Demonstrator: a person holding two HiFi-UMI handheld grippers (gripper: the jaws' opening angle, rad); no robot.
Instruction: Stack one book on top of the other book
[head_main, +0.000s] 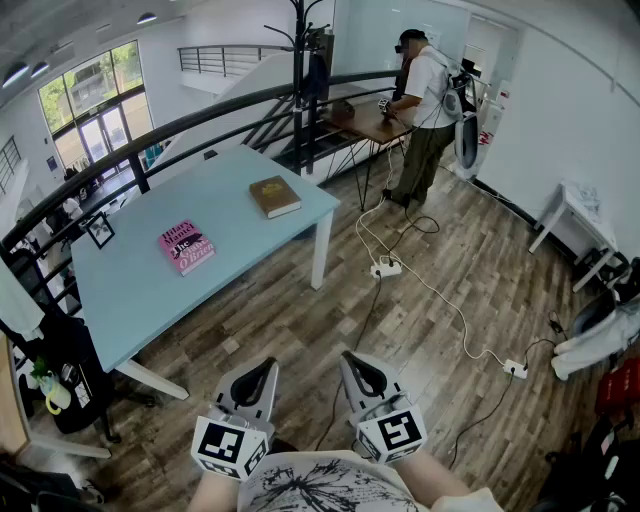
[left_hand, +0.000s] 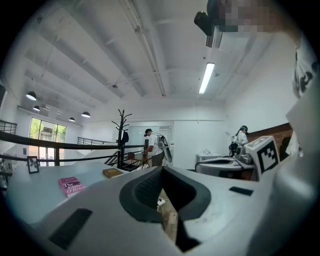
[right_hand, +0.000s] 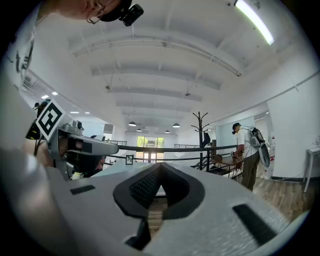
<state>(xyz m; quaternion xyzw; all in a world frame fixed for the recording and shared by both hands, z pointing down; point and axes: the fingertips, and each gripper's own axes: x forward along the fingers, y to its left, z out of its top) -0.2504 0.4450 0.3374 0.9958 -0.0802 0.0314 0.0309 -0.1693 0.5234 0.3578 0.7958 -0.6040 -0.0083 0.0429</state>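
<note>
A pink book (head_main: 186, 246) lies flat near the middle of the light blue table (head_main: 130, 290); the left gripper view shows this pink book (left_hand: 71, 185) too. A brown book (head_main: 274, 196) lies near the table's far right corner, also seen as the brown book (left_hand: 112, 172) from the left gripper. Both books are apart from each other. My left gripper (head_main: 262, 364) and right gripper (head_main: 352, 358) hover side by side over the wooden floor, well short of the table. Both are shut with nothing between the jaws, left gripper (left_hand: 161, 170), right gripper (right_hand: 161, 166).
A person (head_main: 424, 110) stands at a brown desk (head_main: 370, 120) beyond the table. A black railing (head_main: 150, 140) and coat stand (head_main: 300, 80) run behind the table. White cables and power strips (head_main: 386, 268) lie on the floor. A small picture frame (head_main: 99, 230) stands on the table's left.
</note>
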